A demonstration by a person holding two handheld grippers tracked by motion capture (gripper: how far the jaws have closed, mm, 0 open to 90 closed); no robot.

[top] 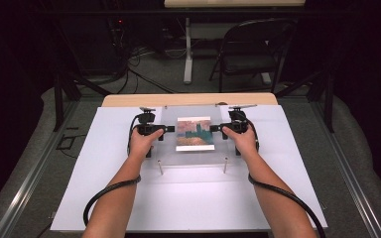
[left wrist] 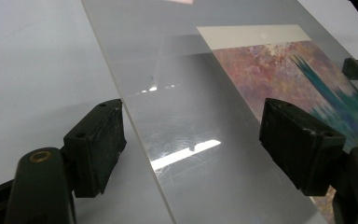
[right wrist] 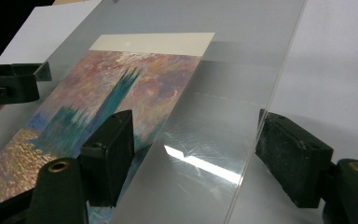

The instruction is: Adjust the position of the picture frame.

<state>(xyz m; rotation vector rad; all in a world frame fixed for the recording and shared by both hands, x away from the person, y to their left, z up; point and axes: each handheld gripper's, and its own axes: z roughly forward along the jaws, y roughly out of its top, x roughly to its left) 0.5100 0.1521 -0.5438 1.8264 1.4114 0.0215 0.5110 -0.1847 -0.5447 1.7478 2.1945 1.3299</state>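
Working at the white board (top: 104,198) on the table: clear acrylic sheet (top: 191,161) sits over the painted print (top: 195,134), raised on metal standoffs (top: 160,167) so we can get jaws around its edges. Left gripper (top: 166,130) and right gripper (top: 217,128) straddle opposite side edges, jaws released and spread, pads (left wrist: 98,144) clear of the sheet, gripping nothing.
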